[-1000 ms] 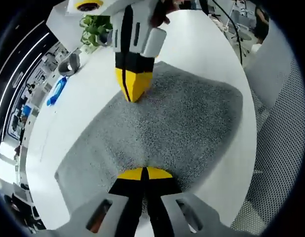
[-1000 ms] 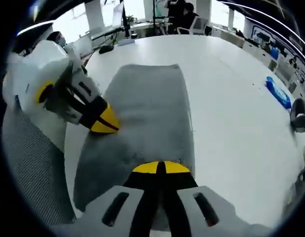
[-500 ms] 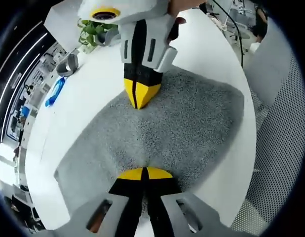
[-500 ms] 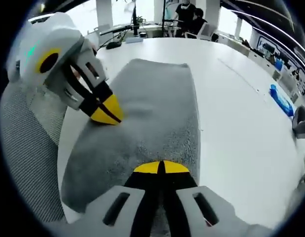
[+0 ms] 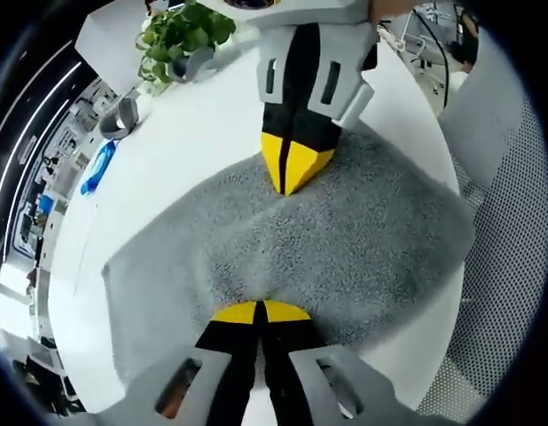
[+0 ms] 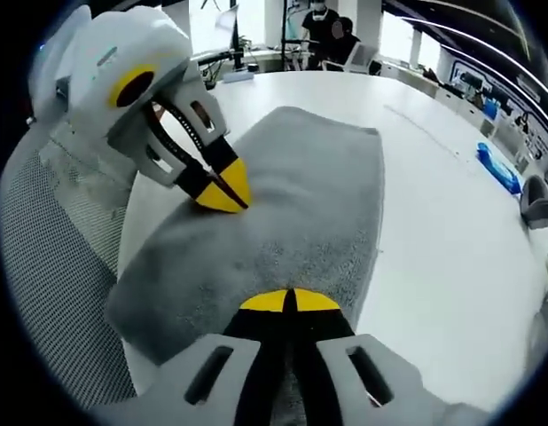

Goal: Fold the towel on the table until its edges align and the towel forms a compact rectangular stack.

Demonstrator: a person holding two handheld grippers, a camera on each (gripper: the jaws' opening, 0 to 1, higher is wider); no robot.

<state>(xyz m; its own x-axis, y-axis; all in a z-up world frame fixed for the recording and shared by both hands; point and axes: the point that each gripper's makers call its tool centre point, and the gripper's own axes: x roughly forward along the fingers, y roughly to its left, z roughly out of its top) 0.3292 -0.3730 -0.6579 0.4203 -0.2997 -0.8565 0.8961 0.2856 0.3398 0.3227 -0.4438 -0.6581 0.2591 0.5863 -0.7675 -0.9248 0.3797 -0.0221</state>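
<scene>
A grey towel (image 5: 371,240) lies rumpled on the white table (image 5: 176,186), partly raised off it. My left gripper (image 5: 259,312) is shut on the towel's near edge at the bottom of the left gripper view. The right gripper (image 5: 292,170) comes in from the top, its yellow tips closed on the opposite edge. In the right gripper view the towel (image 6: 327,195) stretches away from my right gripper (image 6: 289,302), which is shut on its edge. The left gripper (image 6: 224,193) pinches the towel from the left, close by.
A potted plant (image 5: 181,31), a grey tape roll (image 5: 123,115) and a blue object (image 5: 98,164) sit on the table's far side. A mesh chair (image 5: 513,266) stands by the table's edge. People (image 6: 332,35) sit at desks in the background.
The two grippers have drawn closer together, each still holding the towel. The towel has bunched up and lifted between them.
</scene>
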